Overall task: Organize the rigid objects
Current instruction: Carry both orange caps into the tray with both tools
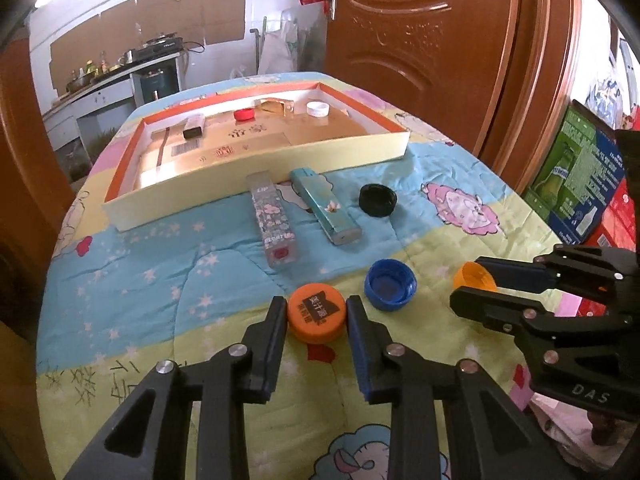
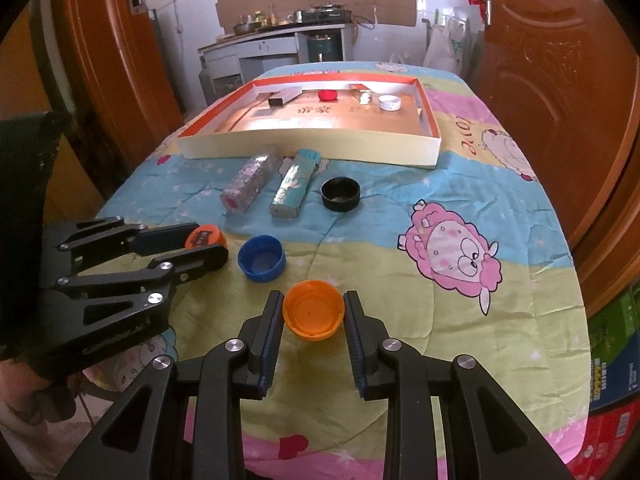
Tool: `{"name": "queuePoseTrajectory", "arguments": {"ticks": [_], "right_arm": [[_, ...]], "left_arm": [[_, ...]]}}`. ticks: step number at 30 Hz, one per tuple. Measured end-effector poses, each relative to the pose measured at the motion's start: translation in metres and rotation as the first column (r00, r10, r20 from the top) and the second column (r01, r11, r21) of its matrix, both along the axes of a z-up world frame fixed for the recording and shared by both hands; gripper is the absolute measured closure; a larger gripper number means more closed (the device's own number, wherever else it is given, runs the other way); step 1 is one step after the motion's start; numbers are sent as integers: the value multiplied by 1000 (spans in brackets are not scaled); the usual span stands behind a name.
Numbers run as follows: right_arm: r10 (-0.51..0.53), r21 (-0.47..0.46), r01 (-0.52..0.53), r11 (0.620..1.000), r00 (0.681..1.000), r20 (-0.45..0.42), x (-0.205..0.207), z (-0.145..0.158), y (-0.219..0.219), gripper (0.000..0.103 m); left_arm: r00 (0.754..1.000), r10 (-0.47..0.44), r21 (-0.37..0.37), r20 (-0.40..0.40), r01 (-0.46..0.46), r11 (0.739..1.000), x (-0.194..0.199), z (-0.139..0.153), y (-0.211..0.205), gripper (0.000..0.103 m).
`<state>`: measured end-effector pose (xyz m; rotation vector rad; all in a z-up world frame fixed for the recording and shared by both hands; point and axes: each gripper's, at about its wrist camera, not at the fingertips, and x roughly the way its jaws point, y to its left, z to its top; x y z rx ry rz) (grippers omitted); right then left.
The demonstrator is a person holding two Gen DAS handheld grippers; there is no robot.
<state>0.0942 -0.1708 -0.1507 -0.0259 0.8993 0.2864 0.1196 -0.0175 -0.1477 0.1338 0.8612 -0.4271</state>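
My left claw (image 1: 317, 307) brackets the printed orange cap (image 1: 316, 317), fingers seemingly touching; grip unclear. My right claw (image 2: 312, 304) likewise flanks the upturned orange cap (image 2: 313, 310) on the quilt (image 2: 420, 332), beside the blue cap (image 2: 261, 258).

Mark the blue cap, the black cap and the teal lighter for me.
blue cap (image 2: 261, 258): right wrist view, on its open inside.
black cap (image 2: 341, 193): right wrist view, on its open hollow.
teal lighter (image 1: 325, 206): left wrist view, on the middle of its top face.
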Motion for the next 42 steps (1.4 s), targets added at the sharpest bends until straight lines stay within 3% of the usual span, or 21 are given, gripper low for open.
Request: {"name": "queuePoseTrajectory", "arguments": {"ticks": [21,42], "right_arm": [[34,8,-34,999,997,73,20,38,12,73],[69,51,-75,996,991,114,66,61,26,73]], "left_arm": [[995,76,-85,67,-71,994,6,45,25,72],[978,191,-115,86,-181,977,56,69,46,72]]}}
